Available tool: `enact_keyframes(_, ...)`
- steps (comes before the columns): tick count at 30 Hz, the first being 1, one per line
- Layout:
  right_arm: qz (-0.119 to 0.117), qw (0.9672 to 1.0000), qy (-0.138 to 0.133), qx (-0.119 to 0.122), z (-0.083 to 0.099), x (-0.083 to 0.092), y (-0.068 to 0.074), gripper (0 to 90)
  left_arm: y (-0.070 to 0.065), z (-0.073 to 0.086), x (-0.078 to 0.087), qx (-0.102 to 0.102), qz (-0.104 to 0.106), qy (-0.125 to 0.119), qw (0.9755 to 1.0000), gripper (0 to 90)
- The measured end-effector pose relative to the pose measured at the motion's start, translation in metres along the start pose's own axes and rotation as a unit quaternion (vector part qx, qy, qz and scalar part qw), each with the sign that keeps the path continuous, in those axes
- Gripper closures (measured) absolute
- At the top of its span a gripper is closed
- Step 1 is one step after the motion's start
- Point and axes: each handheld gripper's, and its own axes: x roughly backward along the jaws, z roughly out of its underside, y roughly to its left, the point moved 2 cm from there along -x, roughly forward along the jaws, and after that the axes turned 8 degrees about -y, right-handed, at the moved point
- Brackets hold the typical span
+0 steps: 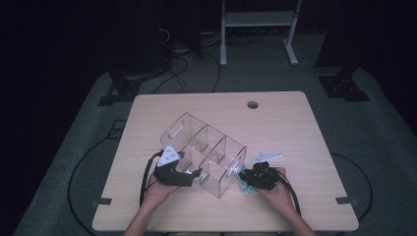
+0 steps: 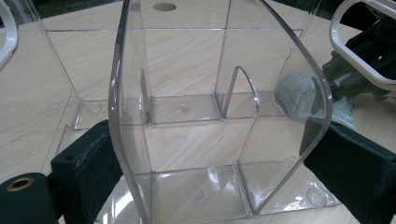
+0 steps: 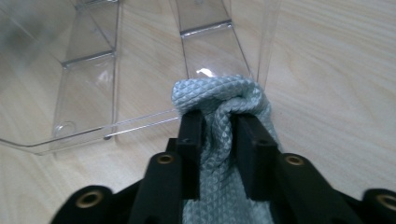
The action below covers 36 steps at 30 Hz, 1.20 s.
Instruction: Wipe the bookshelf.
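A clear plastic organizer (image 1: 206, 152) with several compartments lies tilted on its side in the middle of the wooden table (image 1: 285, 123). My left gripper (image 1: 195, 175) comes in from the near left. In the left gripper view, its two black jaws press on both sides of the organizer's (image 2: 196, 140) open end. My right gripper (image 1: 244, 176) is at the organizer's near right corner, shut on a bunched pale green cloth (image 3: 219, 100). In the right gripper view the cloth bulges out between the pads, just in front of the organizer's edge (image 3: 93, 70). The left gripper view shows the cloth (image 2: 296, 95) through the clear wall.
A round cable hole (image 1: 253, 104) sits near the table's far edge. Beyond the table stand a white metal frame (image 1: 258, 19) and dark stands, with cables on the floor. Bare tabletop stretches to the far side and to the right of the organizer.
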Motion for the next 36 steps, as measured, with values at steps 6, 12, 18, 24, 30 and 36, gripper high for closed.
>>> enact_keyframes(6,-0.010,0.9986,-0.010,-0.051,-0.002,0.004,-0.012,82.5,0.000,0.000,0.000,0.001,-0.001,0.000,1.0000,7.0)
enact_keyframes(12,-0.020,0.9953,-0.026,-0.091,-0.002,0.007,-0.021,82.6,0.000,0.000,-0.001,0.003,-0.001,-0.001,1.0000,6.9)
enact_keyframes(18,-0.057,0.9967,-0.006,-0.057,0.000,0.004,0.000,82.7,0.001,0.000,0.000,0.004,0.000,0.000,1.0000,7.0)
enact_keyframes(24,-0.036,0.9954,-0.029,-0.084,-0.004,0.006,-0.011,82.7,0.001,0.000,-0.001,0.004,0.000,-0.001,1.0000,7.0)
enact_keyframes(30,-0.086,0.9951,-0.015,-0.046,0.000,0.006,0.022,82.7,0.004,0.001,0.001,0.001,-0.008,-0.003,1.0000,7.0)
enact_keyframes(36,-0.112,0.9934,-0.009,-0.022,0.000,0.001,0.035,82.7,0.008,0.002,0.003,0.006,-0.011,-0.004,0.9999,7.6)
